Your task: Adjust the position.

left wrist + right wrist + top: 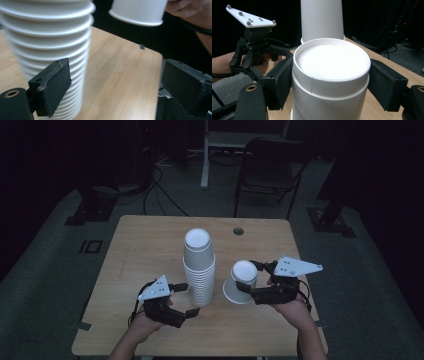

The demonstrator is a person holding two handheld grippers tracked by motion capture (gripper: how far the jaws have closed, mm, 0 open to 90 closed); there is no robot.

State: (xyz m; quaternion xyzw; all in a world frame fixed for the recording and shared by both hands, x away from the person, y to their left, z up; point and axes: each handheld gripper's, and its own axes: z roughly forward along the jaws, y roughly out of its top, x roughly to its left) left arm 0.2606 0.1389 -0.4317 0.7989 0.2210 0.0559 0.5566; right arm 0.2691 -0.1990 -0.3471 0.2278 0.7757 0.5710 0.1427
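The right gripper (248, 278) clamps an upside-down white paper cup (241, 281) just right of the tall cup stack (199, 267) mid-table, while the left gripper (186, 298), jaws apart, sits beside the stack's base.

SITE: lab or studio recording space | SURFACE: bare wooden table (150, 245) with cable grommet hole (238, 231) at 1 o'clock | FLOOR: grey carpet, loose cables (160, 185) at 11 o'clock | FURNITURE: black folding chair (270, 170) and white stand post (205, 155) at 12 o'clock | SURROUND: dark drapes, black stand bases (332, 217) at 2 o'clock
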